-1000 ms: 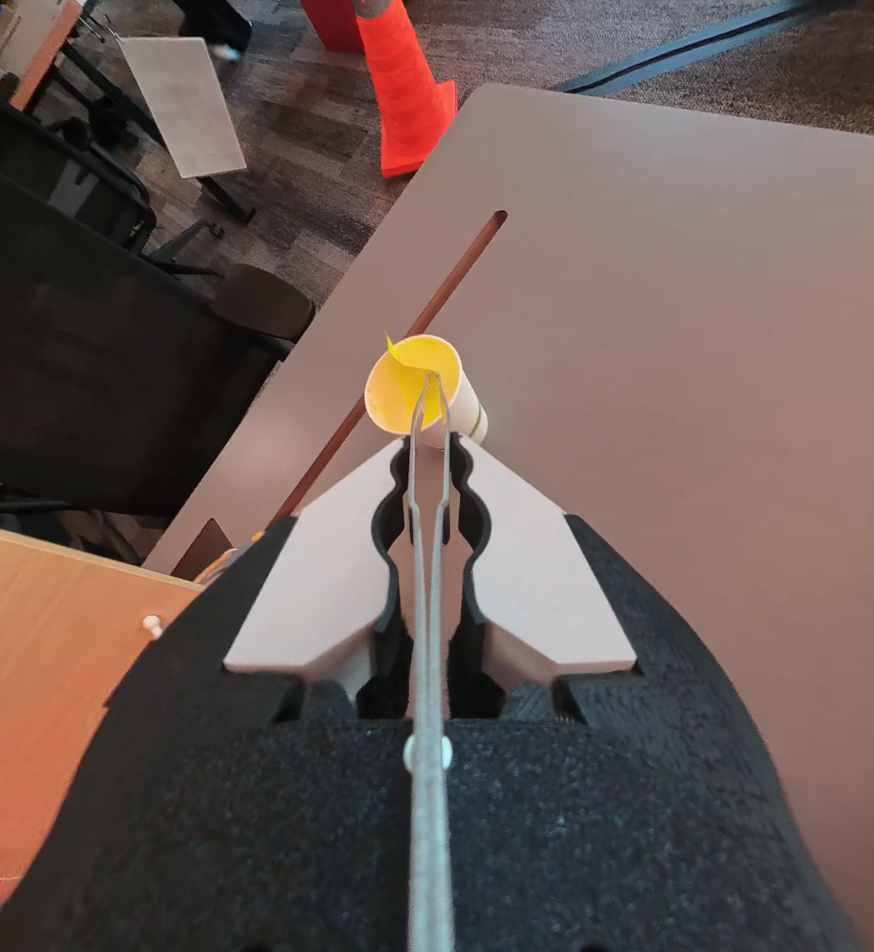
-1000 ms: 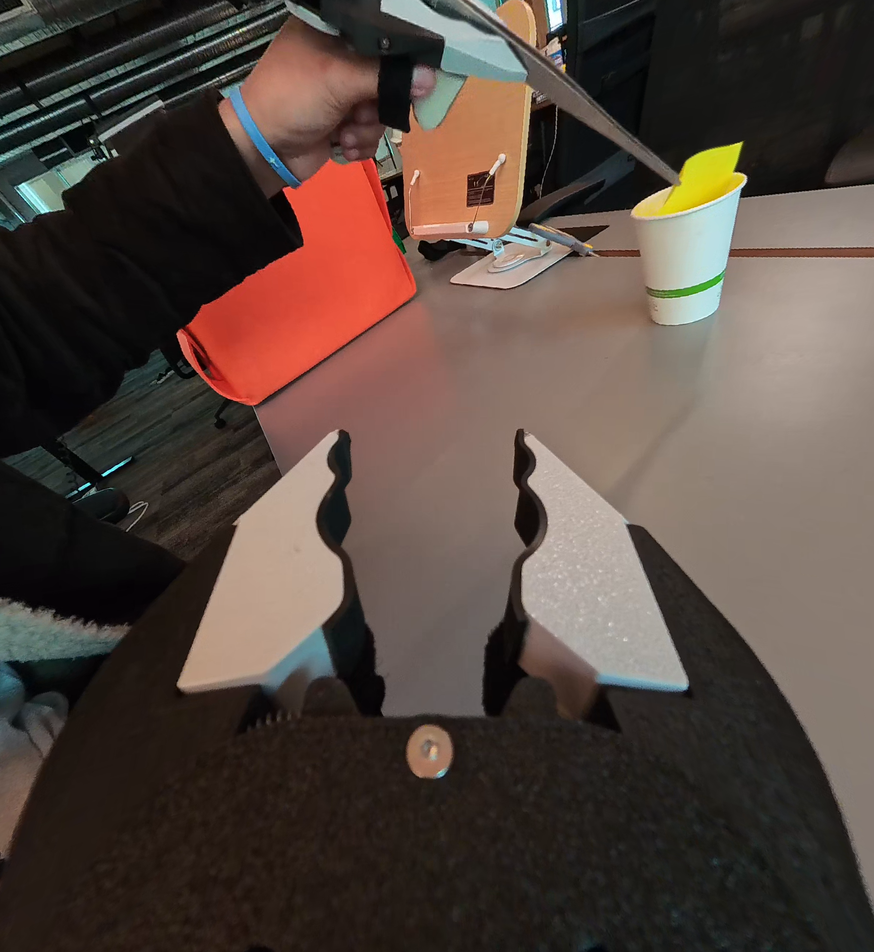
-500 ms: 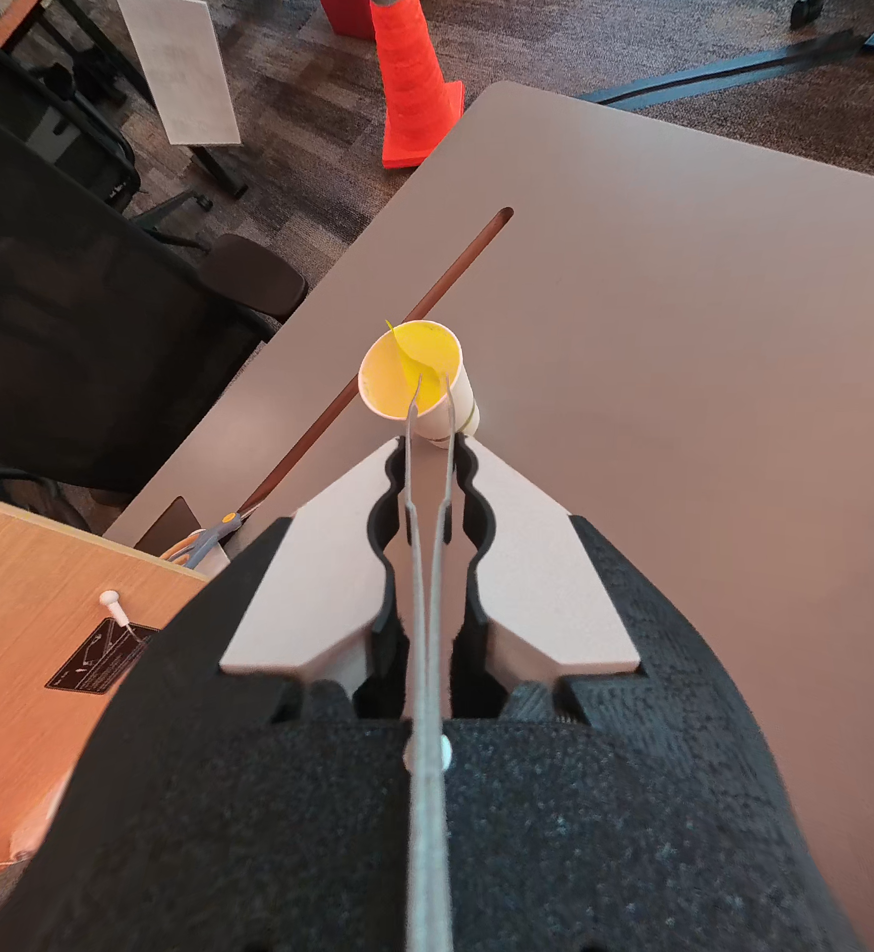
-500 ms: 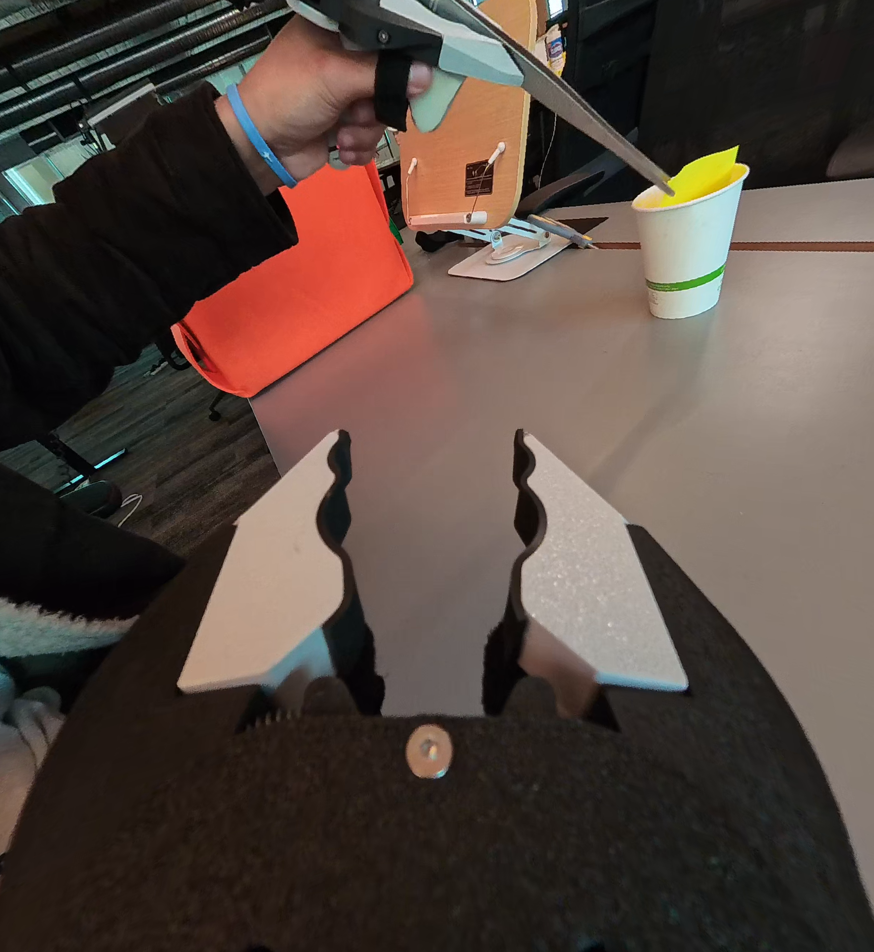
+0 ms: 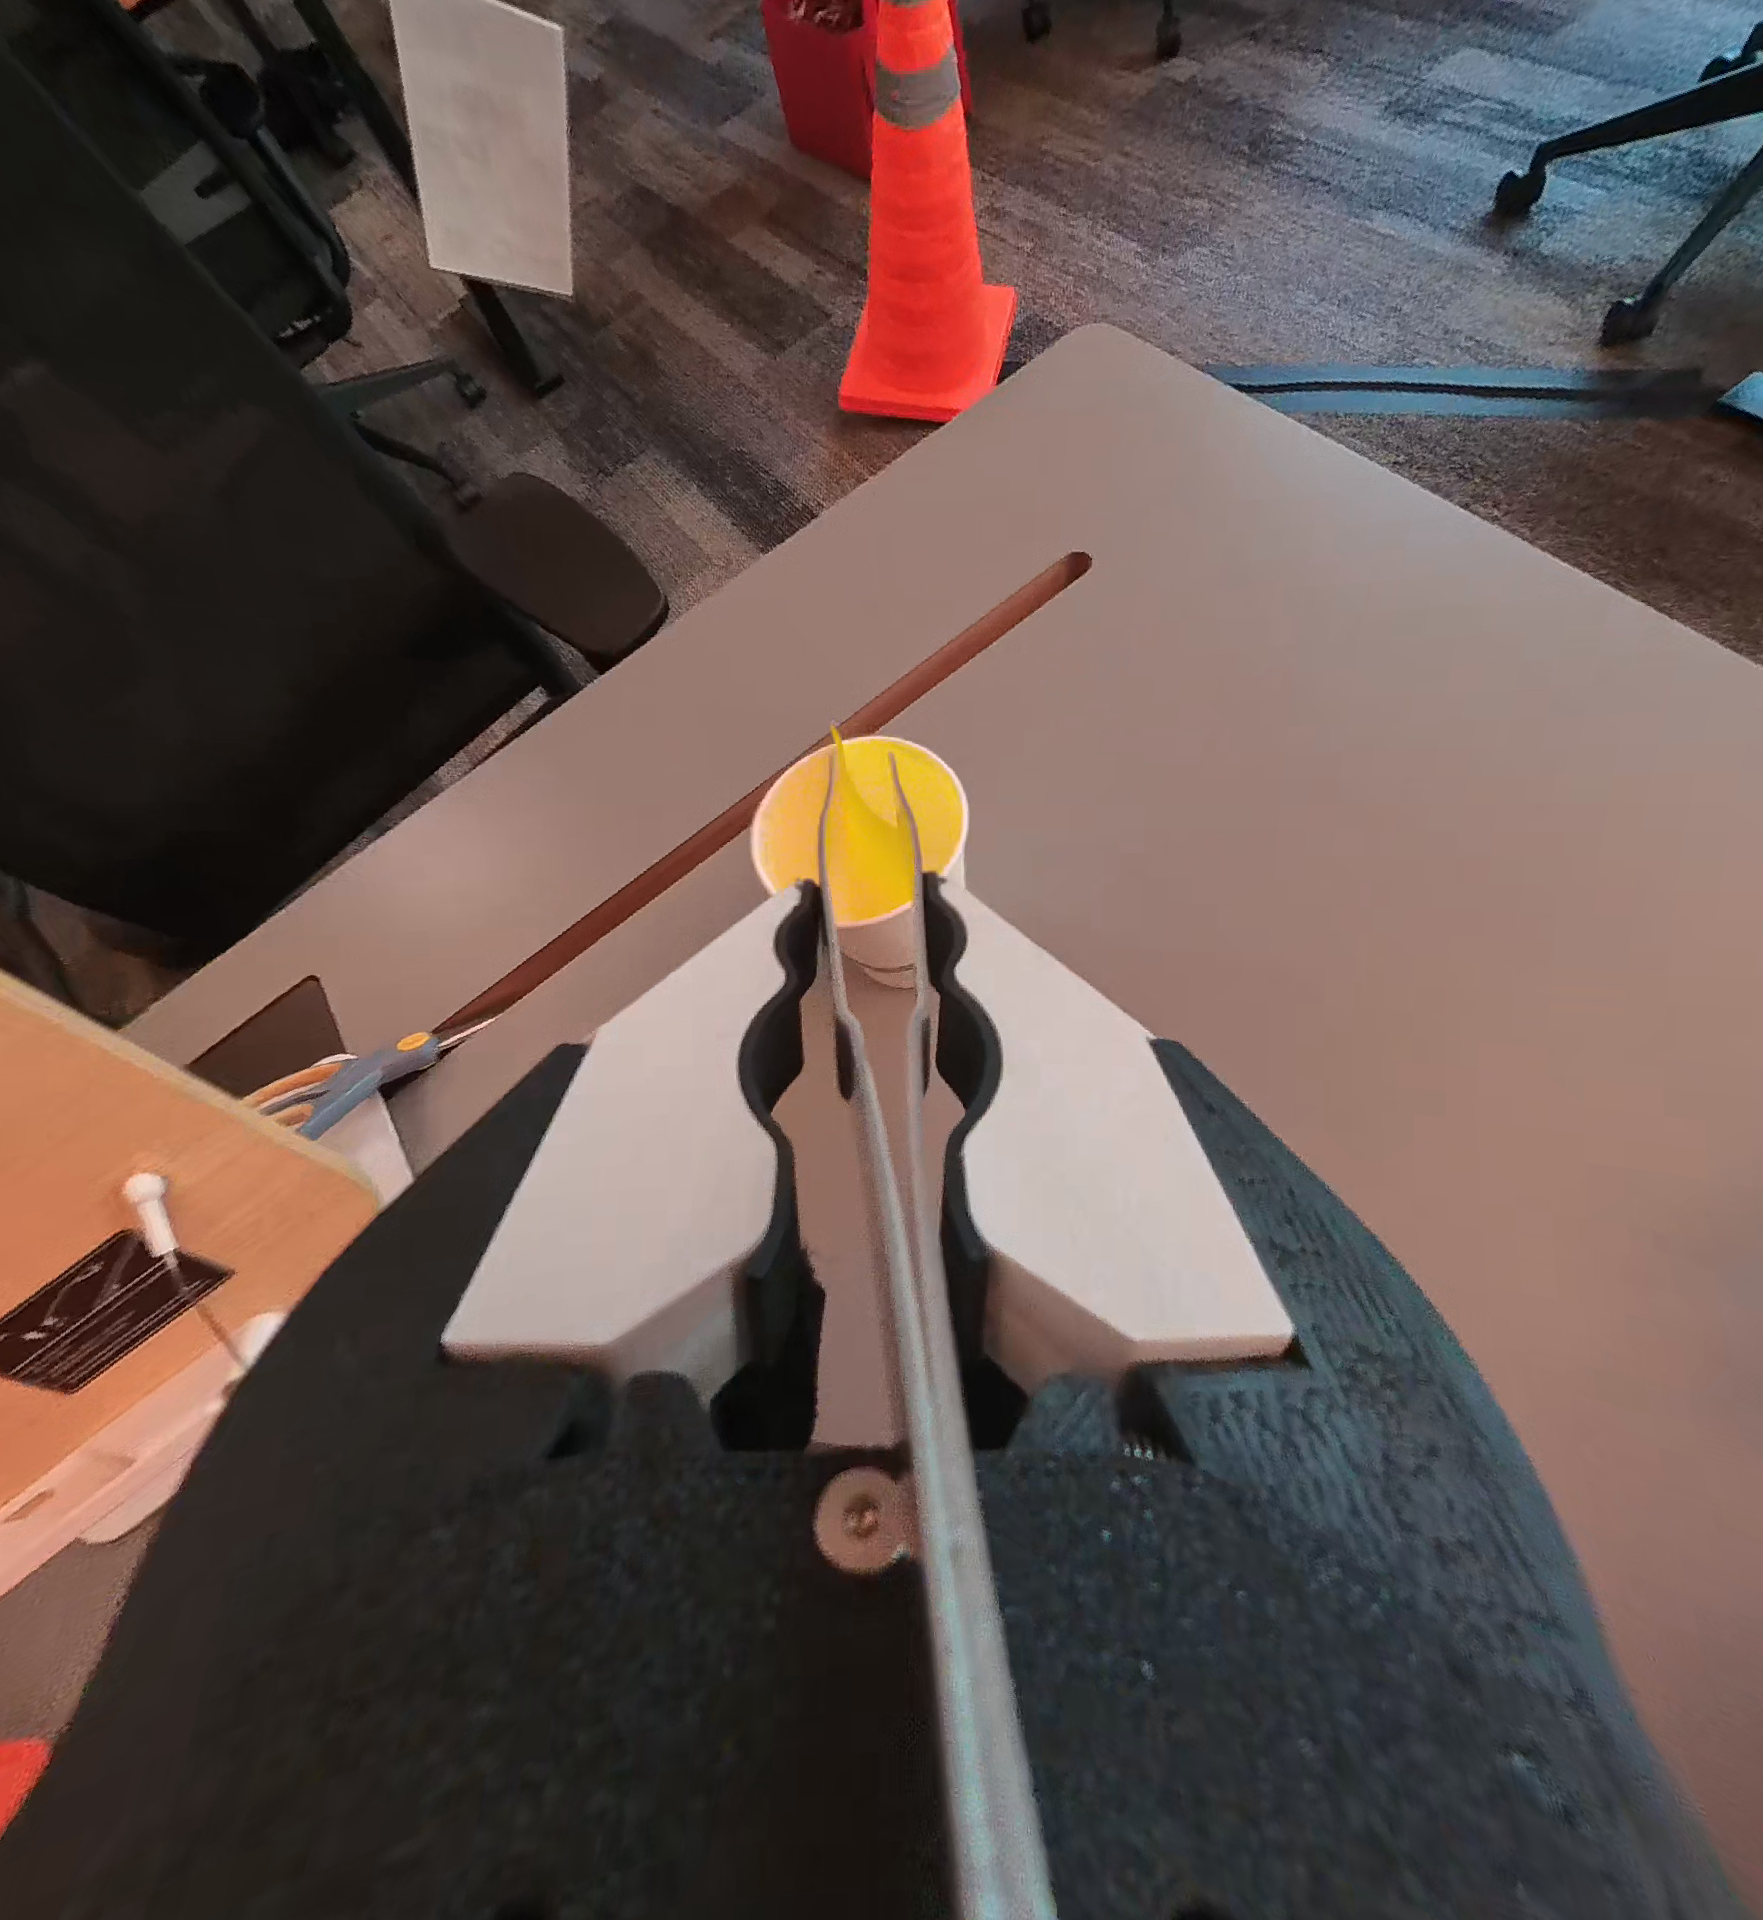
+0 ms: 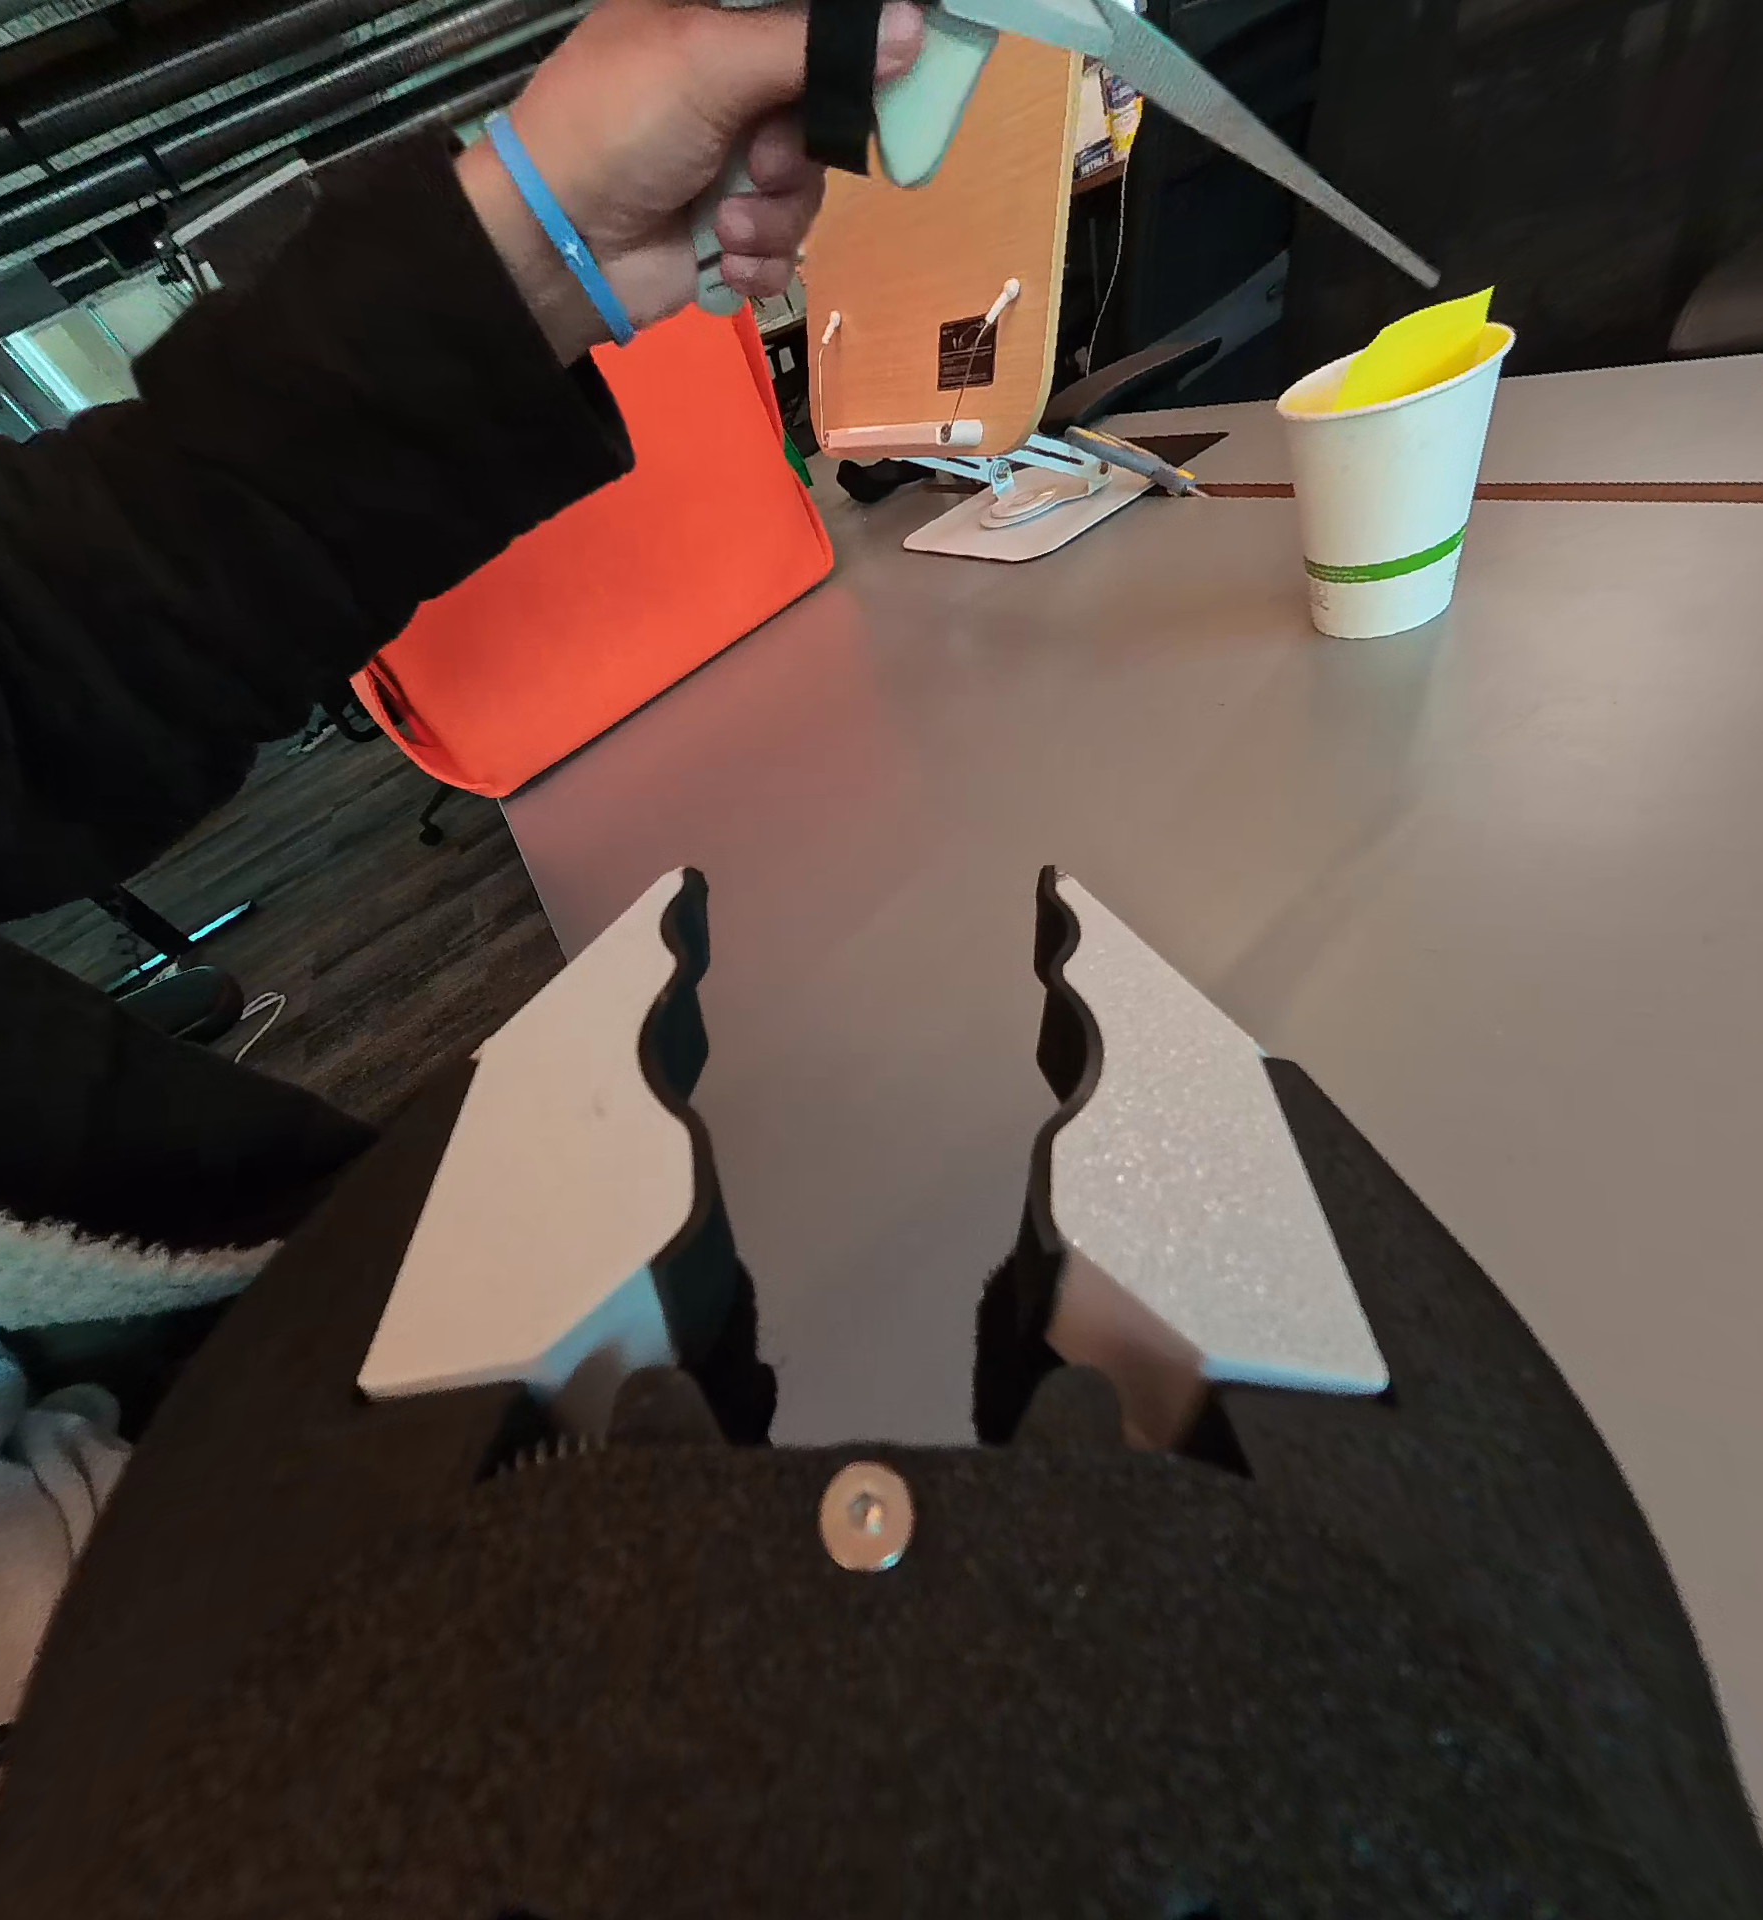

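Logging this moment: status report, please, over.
Left gripper shut on tweezers, tips apart above paper cup. Right gripper open, empty. Yellow note inside cup. Nothing blocking.

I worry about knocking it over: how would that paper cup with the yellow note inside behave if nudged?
The paper cup looks light, holding only the yellow note, so it would probably slide or tip easily. It stands taller than its narrow base, which favours tipping. Its thin wall would likely dent under a squeeze.

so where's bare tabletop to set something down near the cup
Free: the broad grey table between the open right gripper and the paper cup, and the stretch right of the cup. Crowded: left of the cup, where the wooden stand, scissors and orange bag sit.
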Available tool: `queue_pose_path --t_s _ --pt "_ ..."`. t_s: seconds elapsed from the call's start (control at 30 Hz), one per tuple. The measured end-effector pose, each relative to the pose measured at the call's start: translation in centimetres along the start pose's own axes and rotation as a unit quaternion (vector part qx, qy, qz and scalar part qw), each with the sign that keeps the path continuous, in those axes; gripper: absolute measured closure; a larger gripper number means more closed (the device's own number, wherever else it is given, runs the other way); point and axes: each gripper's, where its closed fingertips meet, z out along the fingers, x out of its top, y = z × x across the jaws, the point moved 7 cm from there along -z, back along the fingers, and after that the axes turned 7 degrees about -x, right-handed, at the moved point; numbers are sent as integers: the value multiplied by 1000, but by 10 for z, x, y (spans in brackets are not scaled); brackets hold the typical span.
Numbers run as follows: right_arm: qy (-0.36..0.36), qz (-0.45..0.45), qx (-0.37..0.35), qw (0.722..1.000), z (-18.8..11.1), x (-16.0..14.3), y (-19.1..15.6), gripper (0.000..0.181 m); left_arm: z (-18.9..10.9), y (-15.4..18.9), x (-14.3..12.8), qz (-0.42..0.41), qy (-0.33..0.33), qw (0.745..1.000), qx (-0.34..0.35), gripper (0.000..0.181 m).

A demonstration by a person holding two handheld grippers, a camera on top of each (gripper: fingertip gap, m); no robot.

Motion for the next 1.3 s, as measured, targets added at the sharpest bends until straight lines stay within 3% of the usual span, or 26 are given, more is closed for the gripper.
queue_pose_path --t_s 0.27,0.5,0.6,0.77,0.87,1.3 --pt "3 3 -2 1000 -2 1 3 119 23 -5 -11 15 -29 999 25 170" --pt "1 1 0 1000 -2 1 2 119 39 -9 -32 -22 -41 999 2 170" --pt "0 4 -2 1000 -2 0 3 119 34 -6 -30 -20 -10 1000 -6 170" --pt "-1 5 -1 1000 -1 0 3 119 1 -8 -8 5 39 999 36 170" --pt "-3 1 -1 1000 -1 -1 2 119 -7 -19 -9 0 24 998 57 170" --pt "-3 6 -3 1000 -1 -1 4 120 29 -16 -46 -24 -20 999 25 170"
